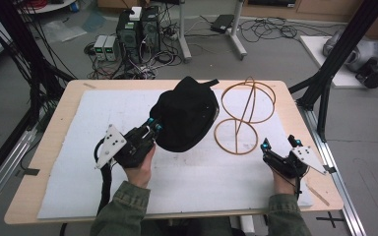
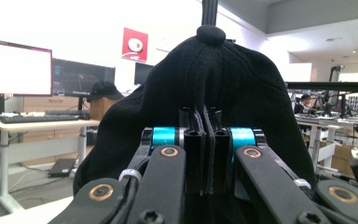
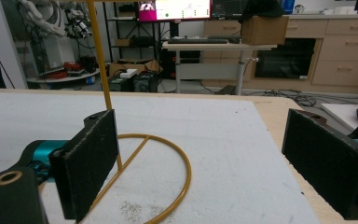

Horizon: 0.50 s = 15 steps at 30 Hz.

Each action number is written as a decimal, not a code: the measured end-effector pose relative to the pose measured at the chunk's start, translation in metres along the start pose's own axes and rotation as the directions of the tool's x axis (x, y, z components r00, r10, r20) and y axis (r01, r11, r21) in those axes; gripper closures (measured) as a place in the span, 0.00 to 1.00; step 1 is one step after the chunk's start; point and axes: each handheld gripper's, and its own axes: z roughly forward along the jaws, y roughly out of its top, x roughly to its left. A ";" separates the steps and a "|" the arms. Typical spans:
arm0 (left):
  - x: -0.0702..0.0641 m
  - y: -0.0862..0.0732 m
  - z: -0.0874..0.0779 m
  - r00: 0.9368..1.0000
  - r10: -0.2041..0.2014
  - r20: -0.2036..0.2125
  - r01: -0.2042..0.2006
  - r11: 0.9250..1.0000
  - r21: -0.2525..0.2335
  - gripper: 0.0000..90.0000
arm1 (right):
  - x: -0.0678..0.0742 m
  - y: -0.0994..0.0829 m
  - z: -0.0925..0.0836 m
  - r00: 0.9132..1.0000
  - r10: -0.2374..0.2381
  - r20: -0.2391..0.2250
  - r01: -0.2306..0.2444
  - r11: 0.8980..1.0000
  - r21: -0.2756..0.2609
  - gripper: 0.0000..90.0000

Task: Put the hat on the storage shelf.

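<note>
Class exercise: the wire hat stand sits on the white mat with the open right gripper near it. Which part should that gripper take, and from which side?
Probably the thin upright rod of the wire hat stand, just above its base ring. The right gripper already faces it with its jaws wide apart, so come in level from the person's side. The rod is narrow and free; the ring lies flat on the white mat.

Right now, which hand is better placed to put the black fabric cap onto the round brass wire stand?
Left. The left gripper is already shut on the black fabric cap, beside the brass wire stand. The right gripper is open, holding nothing, near the stand's base ring.
</note>
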 end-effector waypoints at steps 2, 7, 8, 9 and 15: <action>0.000 0.005 0.005 1.000 0.007 0.000 -0.007 1.000 -0.015 0.98 | -0.001 0.000 0.000 1.000 -0.003 -0.002 0.003 1.000 0.003 0.11; -0.001 0.016 0.019 1.000 0.016 0.017 -0.015 0.999 -0.038 0.98 | -0.001 0.000 0.000 1.000 0.004 -0.001 -0.004 1.000 0.001 0.11; -0.001 0.017 0.021 1.000 0.019 0.016 -0.018 0.999 -0.043 0.98 | -0.001 0.000 0.000 1.000 0.007 -0.001 -0.007 1.000 0.002 0.11; -0.001 0.020 0.026 1.000 0.021 0.019 -0.020 0.999 -0.050 0.98 | -0.001 0.000 0.000 1.000 0.004 -0.002 -0.004 1.000 0.000 0.11; 0.001 0.019 0.034 1.000 0.021 0.013 -0.020 0.998 -0.053 0.98 | -0.001 0.000 0.000 1.000 0.006 -0.004 -0.006 1.000 -0.002 0.11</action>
